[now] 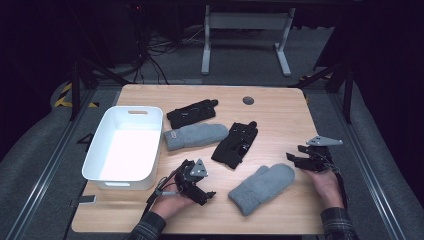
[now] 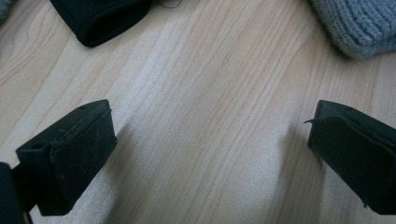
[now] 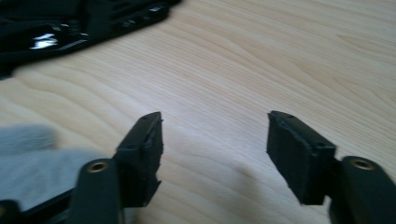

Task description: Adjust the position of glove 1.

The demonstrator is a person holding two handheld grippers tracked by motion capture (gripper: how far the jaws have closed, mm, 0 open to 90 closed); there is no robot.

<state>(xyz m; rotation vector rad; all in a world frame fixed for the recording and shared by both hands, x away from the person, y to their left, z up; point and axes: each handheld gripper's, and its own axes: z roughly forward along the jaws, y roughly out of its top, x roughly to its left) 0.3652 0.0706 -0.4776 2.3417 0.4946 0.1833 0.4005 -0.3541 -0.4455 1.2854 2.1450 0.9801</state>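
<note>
Wooden counter (image 1: 280,107) inspected from the high view. Left gripper (image 1: 209,196) found at the near edge, just right of the white bin (image 1: 102,150), jaws wide apart over bare wood, nothing between them. Right gripper (image 1: 291,157) found at the right side, jaws also apart and empty; in the right gripper view (image 3: 215,154) bare wood seen between the pads. Near grey mitten (image 1: 262,187) lying flat between the two grippers, close to the right gripper's jaws but not touching them; its knit edge noted at the lower left of the right gripper view (image 3: 32,163) and at the top right of the left gripper view (image 2: 359,23). Second grey mitten (image 1: 196,135) lying farther back, beside the bin. Black glove (image 1: 235,144) lying mid-counter, right of that mitten; another black glove (image 1: 192,113) lying beyond it. Bin noted white inside, no contents made out.
</note>
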